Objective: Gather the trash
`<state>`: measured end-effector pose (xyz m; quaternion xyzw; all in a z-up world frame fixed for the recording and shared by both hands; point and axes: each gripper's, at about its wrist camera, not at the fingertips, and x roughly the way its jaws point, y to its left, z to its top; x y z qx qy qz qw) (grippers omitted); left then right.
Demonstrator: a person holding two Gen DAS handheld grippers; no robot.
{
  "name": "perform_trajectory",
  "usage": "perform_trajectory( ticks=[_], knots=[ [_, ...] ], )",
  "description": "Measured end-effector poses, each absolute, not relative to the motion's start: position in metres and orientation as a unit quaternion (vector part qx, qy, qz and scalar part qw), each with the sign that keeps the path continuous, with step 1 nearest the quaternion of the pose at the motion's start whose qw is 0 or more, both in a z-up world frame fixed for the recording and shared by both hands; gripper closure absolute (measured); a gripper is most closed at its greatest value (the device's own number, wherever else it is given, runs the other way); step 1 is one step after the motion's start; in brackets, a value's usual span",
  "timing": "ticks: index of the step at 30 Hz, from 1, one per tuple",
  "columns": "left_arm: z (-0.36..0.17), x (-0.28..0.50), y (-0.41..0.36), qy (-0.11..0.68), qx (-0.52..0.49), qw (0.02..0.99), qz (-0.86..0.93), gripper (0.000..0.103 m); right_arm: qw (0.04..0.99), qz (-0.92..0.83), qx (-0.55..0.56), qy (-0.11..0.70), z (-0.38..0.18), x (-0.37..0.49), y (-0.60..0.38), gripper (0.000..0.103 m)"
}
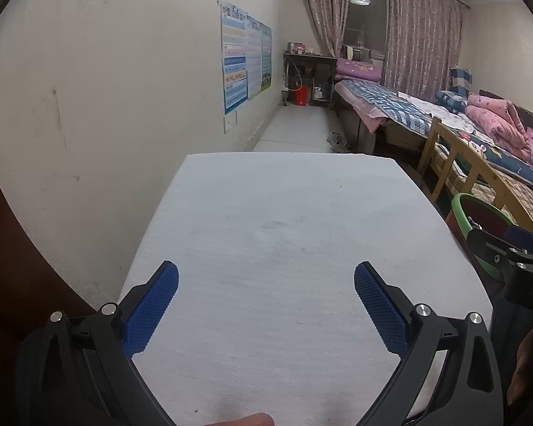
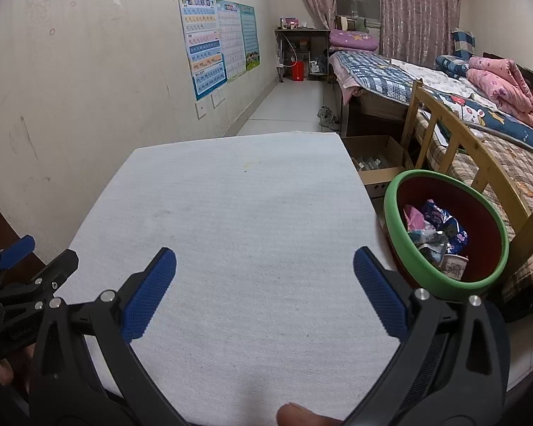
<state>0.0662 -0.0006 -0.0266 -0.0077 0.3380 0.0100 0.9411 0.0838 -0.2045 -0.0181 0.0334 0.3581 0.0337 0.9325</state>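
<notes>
A trash bin with a green rim (image 2: 398, 234) and dark red inside stands right of the white table (image 2: 231, 213). It holds crumpled wrappers (image 2: 440, 229) and a paper cup (image 2: 453, 266). Its rim also shows in the left wrist view (image 1: 460, 216). My left gripper (image 1: 266, 284) is open and empty over the table (image 1: 266, 230). My right gripper (image 2: 264, 273) is open and empty over the table, left of the bin. I see no trash on the table surface.
A wall with posters (image 2: 213, 42) runs along the left. A wooden bed frame (image 2: 455, 142) with bedding stands right, behind the bin. An open cardboard box (image 2: 373, 156) sits on the floor beyond the table. Shoes (image 2: 327, 115) lie on the floor.
</notes>
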Motion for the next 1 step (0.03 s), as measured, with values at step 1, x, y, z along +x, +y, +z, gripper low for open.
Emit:
perform_trajectory(
  ticks=[1],
  knots=[
    [-0.0272,0.0670,0.0003,0.340,-0.010,0.940,0.012,0.008,0.932,0.033,0.033,0.360,-0.0184,0.0839,-0.2042,0.005]
  ],
)
